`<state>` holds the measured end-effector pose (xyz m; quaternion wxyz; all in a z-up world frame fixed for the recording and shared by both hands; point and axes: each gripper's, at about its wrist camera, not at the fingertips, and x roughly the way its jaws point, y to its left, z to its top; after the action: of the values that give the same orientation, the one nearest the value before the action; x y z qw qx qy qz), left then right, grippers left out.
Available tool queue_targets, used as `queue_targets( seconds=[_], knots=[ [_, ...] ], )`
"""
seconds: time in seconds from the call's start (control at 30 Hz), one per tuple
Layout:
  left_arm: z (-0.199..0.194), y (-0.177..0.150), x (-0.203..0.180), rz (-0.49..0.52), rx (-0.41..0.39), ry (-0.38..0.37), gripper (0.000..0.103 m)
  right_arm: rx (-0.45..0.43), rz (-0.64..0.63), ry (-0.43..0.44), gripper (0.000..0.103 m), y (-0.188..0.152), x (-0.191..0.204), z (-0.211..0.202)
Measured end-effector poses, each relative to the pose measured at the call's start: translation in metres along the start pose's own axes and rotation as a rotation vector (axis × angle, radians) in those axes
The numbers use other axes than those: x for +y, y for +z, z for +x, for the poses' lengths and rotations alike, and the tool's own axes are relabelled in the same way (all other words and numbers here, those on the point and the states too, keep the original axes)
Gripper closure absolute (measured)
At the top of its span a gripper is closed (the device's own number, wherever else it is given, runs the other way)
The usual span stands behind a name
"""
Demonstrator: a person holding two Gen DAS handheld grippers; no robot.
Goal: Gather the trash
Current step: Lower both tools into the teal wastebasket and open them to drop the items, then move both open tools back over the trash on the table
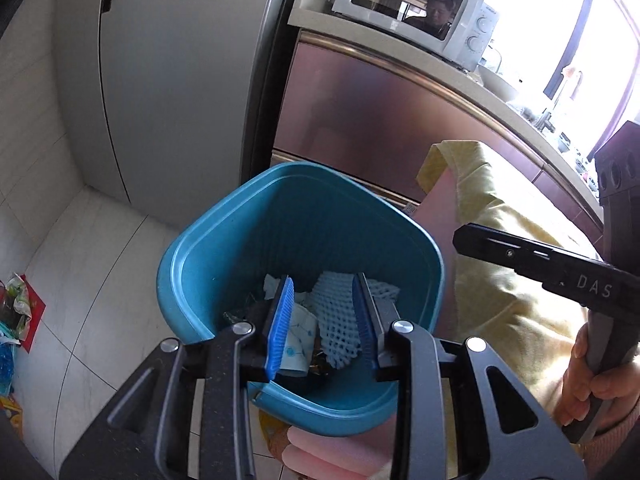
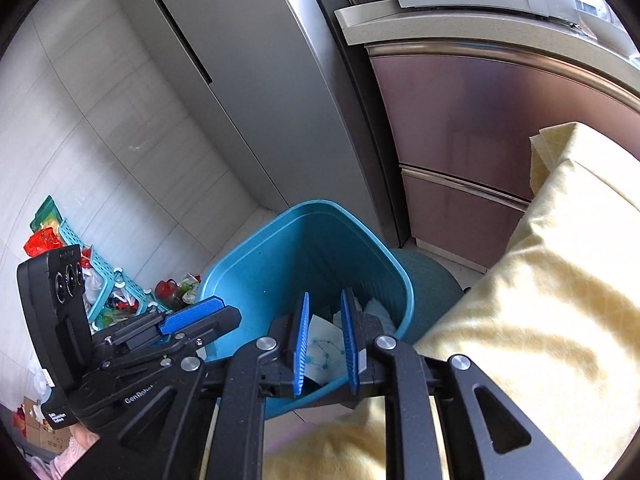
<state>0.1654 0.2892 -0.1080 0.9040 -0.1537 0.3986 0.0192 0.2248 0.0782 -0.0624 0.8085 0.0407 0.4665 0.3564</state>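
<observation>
Left gripper (image 1: 323, 322) first: its ribbed blue pads (image 1: 280, 326) stand apart, nothing pinched between them, poised over the mouth of the bin. The right gripper (image 2: 325, 344) hangs over the same bin, its grooved blue pads (image 2: 301, 344) parted by a narrow gap and empty too. Black, angular linkages with silver pivot pins carry both sets of fingers.

Below them sits the teal plastic bin (image 1: 188, 280), squarish with rounded corners, a smooth rolled rim and fine vertical ribbing on its inner walls. Trash is already down in the bottom: a white foam fruit net (image 1: 340, 316) with its open lattice, a white wrapper (image 2: 326, 354) printed with pale blue linked dots, crumpled tissue and some darker scraps I can't identify.

Just beside the bin on the right lies a yellow cloth (image 2: 540, 312), soft and creased. Behind stand a smooth grey fridge (image 1: 168, 100) and glossy pink cabinet fronts (image 2: 480, 120), with a white microwave (image 1: 420, 8) on the counter. On the pale tiled floor to the left, a turquoise perforated basket (image 2: 102, 280) is crammed with colourful packets.
</observation>
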Motion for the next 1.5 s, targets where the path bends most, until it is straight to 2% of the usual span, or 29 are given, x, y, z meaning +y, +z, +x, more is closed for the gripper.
queue_targets(
  seconds=[0.2,0.4,0.6,0.83,1.17,1.37,1.5],
  knots=[
    [-0.025,0.0,-0.019,0.035,-0.057,-0.04,0.069,-0.059,-0.012,0.011,0.083,-0.009,-0.005,-0.032],
    [-0.053,-0.003,-0.057,0.118,-0.11,-0.14,0.063,-0.156,-0.032,0.002,0.077,-0.029,-0.013,-0.088],
    [-0.07,-0.014,-0.111,0.238,-0.119,-0.266,0.059,-0.244,-0.008,-0.051,0.07,-0.059,-0.036,-0.144],
    [-0.066,-0.026,-0.185,0.355,-0.082,-0.385,0.058,-0.316,0.069,-0.137,0.07,-0.096,-0.073,-0.199],
    [-0.05,-0.049,-0.27,0.465,-0.013,-0.493,0.056,-0.404,0.22,-0.297,0.068,-0.152,-0.131,-0.264],
    [-0.029,-0.05,-0.317,0.518,0.046,-0.539,0.053,-0.457,0.305,-0.382,0.068,-0.181,-0.166,-0.298],
    [-0.012,-0.052,-0.351,0.565,0.078,-0.529,0.052,-0.489,0.359,-0.432,0.067,-0.199,-0.186,-0.32]
  ],
)
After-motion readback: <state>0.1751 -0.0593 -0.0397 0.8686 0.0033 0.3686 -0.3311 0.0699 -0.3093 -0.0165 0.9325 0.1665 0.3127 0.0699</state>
